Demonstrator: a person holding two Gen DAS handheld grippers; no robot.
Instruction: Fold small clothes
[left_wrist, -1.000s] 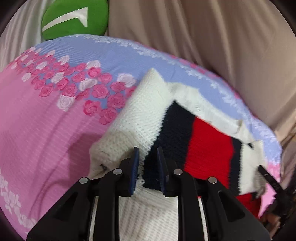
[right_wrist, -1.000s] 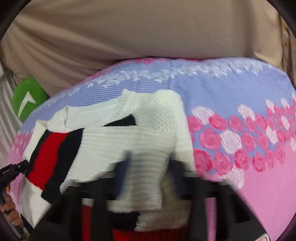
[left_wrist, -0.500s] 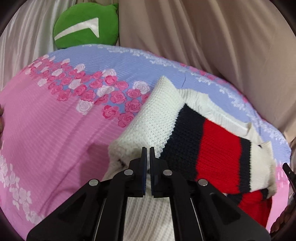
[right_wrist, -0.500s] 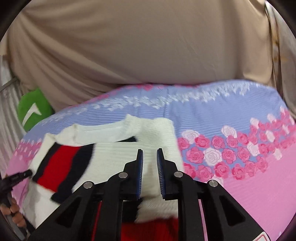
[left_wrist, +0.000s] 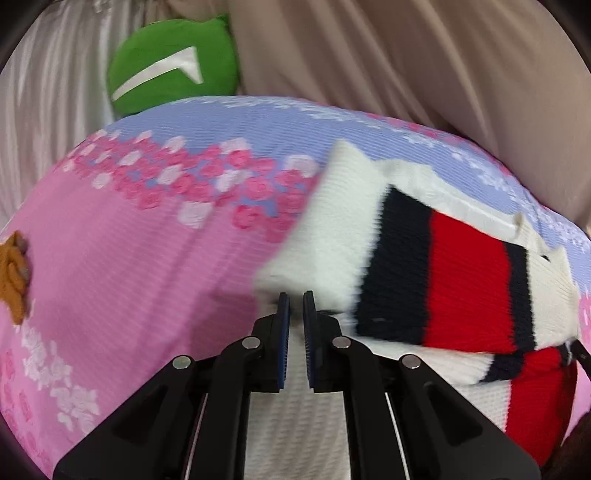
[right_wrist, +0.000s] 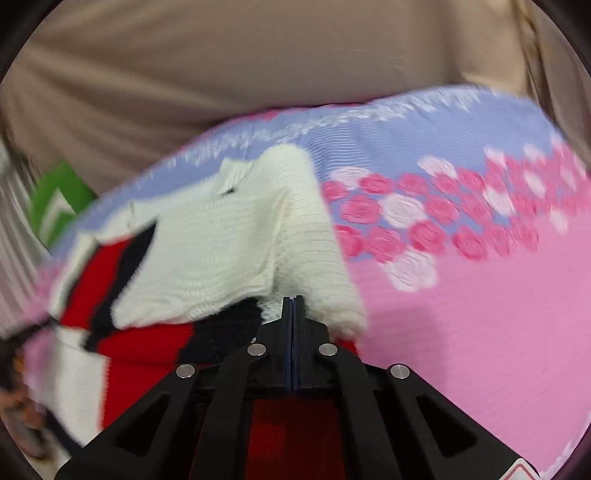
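Observation:
A small white knit sweater (left_wrist: 332, 236) with navy and red stripes lies partly folded on a pink and lilac floral bed cover (left_wrist: 129, 266). My left gripper (left_wrist: 296, 299) hovers at the sweater's near white edge with a narrow gap between its jaws and nothing in them. In the right wrist view the sweater (right_wrist: 221, 251) shows with both sleeves folded across. My right gripper (right_wrist: 293, 301) has its jaws pressed together at the edge of the right sleeve fold; whether cloth is pinched between them is unclear.
A green cushion (left_wrist: 173, 62) with a white mark sits at the far left corner of the bed, against beige draped fabric (left_wrist: 406, 55). A brown object (left_wrist: 14, 273) shows at the left edge. The bed cover (right_wrist: 480, 314) stretches to the right of the sweater.
My left gripper's jaws have parted slightly and it has drawn back from the sweater. My right gripper has closed its jaws and moved down to the right sleeve fold.

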